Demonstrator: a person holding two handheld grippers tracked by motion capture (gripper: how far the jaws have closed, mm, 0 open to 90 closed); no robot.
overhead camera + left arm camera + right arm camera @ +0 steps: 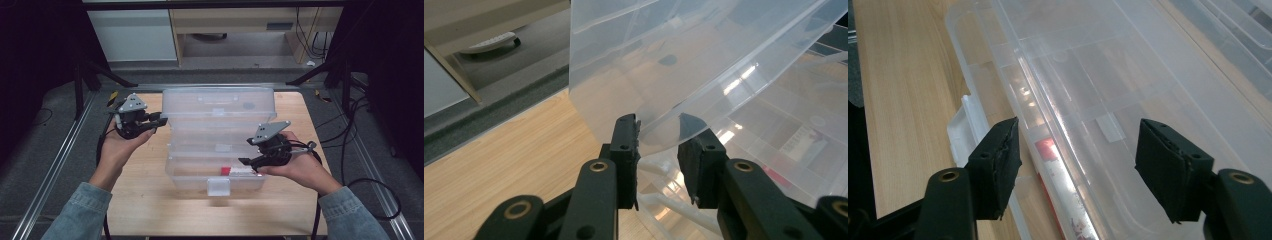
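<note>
Lid (220,102) of the clear box (200,175) stands raised at the far side of the table (150,210). Left gripper (161,120) is clenched on the left edge of this lid. Right gripper (246,161) is released, with wide jaws just above the right part of the box, and nothing is between them. Red-and-white item (226,171) lies inside, near the front wall.
</note>
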